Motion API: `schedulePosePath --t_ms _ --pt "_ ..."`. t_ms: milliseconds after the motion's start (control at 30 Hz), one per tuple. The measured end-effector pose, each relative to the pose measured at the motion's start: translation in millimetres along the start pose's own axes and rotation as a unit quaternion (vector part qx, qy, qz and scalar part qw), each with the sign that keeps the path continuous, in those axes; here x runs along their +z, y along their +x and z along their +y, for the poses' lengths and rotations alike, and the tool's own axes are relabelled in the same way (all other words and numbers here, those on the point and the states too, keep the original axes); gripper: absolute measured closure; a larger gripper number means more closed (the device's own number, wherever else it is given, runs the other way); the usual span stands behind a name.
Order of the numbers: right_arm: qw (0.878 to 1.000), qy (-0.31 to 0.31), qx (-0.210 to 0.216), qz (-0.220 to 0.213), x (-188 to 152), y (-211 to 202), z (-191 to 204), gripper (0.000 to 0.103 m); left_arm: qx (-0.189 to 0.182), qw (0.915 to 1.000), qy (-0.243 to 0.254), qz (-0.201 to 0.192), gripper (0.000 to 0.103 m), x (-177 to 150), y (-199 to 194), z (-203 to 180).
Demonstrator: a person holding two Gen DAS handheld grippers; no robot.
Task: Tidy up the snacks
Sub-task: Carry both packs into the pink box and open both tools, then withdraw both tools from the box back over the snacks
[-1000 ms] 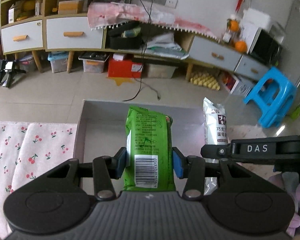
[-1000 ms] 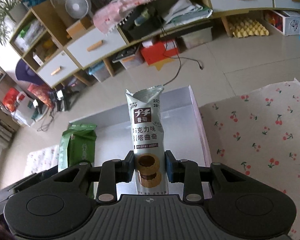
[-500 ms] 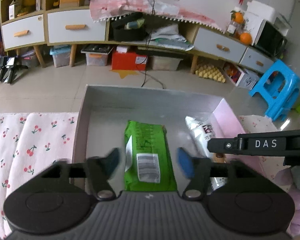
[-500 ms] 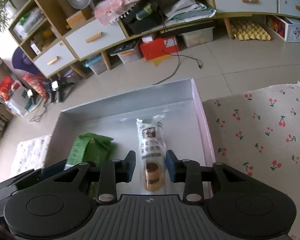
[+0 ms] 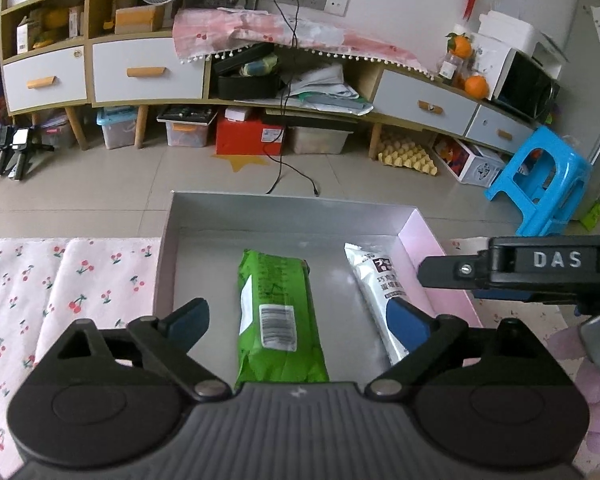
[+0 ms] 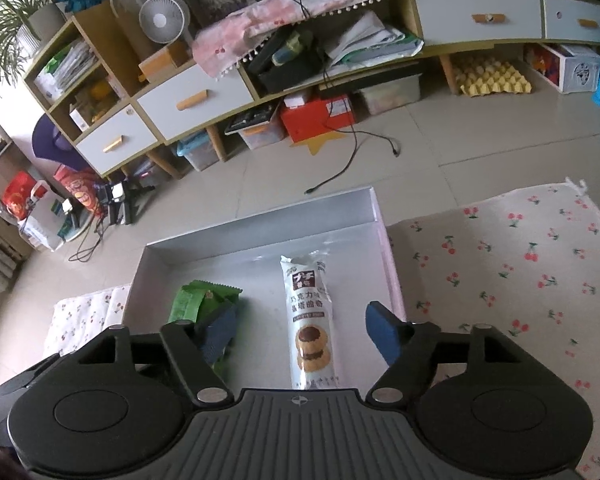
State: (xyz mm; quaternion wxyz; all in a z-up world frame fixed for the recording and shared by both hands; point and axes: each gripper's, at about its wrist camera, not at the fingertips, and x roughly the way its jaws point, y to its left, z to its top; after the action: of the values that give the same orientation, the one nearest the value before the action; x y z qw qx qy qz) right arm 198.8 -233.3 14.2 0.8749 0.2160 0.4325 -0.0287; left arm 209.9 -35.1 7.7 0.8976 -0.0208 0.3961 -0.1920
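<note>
A green snack pack [image 5: 278, 312] lies flat in the grey box [image 5: 288, 208], between the jaws of my open left gripper [image 5: 296, 318], which stands above it and apart from it. A white chocolate-cookie tube pack [image 6: 309, 320] lies flat in the same box [image 6: 260, 228], to the right of the green pack [image 6: 198, 300]. My open right gripper [image 6: 300, 330] is above it, fingers well clear on both sides. The cookie pack also shows in the left wrist view [image 5: 374, 280], with the right gripper's side [image 5: 540, 272] over the box's pink right wall.
The box sits on a cherry-print cloth [image 6: 500, 264] that spreads left [image 5: 60, 280] and right of it. Beyond is tiled floor with a black cable [image 5: 296, 176], a low cabinet with drawers [image 5: 140, 72], storage bins and a blue stool [image 5: 540, 184].
Both grippers lowered their packs into the box, laid them flat, opened and let go. The jaws now stand wide apart and both grippers have drawn back slightly.
</note>
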Motion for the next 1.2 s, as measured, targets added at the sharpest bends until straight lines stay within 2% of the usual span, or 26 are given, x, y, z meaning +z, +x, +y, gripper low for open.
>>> schedulePosePath --t_ms 233,300,467,667,867,1033,1200 --pt "1.0 -0.016 -0.012 -0.009 -11.7 -32.9 0.5 0.022 0.007 1.0 0.0 -0.001 0.005 -6.2 -24.7 -6.7" --pt "1.0 -0.018 -0.011 -0.01 -16.7 -43.0 0.6 0.018 0.009 1.0 0.001 0.0 0.002 -9.5 -34.0 -8.7" --pt "0.999 -0.041 -0.017 -0.018 -31.1 -67.2 4.9 0.017 0.004 1.0 0.003 0.008 0.001 -23.1 -53.8 -11.8" --pt "0.998 -0.057 -0.003 -0.023 -49.5 -93.9 10.1 0.011 0.007 0.9998 0.004 0.018 0.001 -35.5 -71.0 -12.7" --pt "0.997 -0.07 0.006 -0.022 -72.6 -114.4 15.3 0.01 0.023 0.9988 -0.012 0.042 0.001 -49.2 -84.2 -8.5" --pt "0.996 -0.089 0.006 -0.016 -89.1 -124.3 23.1 0.01 0.055 0.9966 0.009 0.062 0.001 -61.3 -95.9 -7.1" --pt "0.994 -0.11 0.006 -0.017 -105.5 -135.4 32.5 0.009 0.053 0.9968 0.007 0.059 0.001 -69.6 -112.7 -2.7"
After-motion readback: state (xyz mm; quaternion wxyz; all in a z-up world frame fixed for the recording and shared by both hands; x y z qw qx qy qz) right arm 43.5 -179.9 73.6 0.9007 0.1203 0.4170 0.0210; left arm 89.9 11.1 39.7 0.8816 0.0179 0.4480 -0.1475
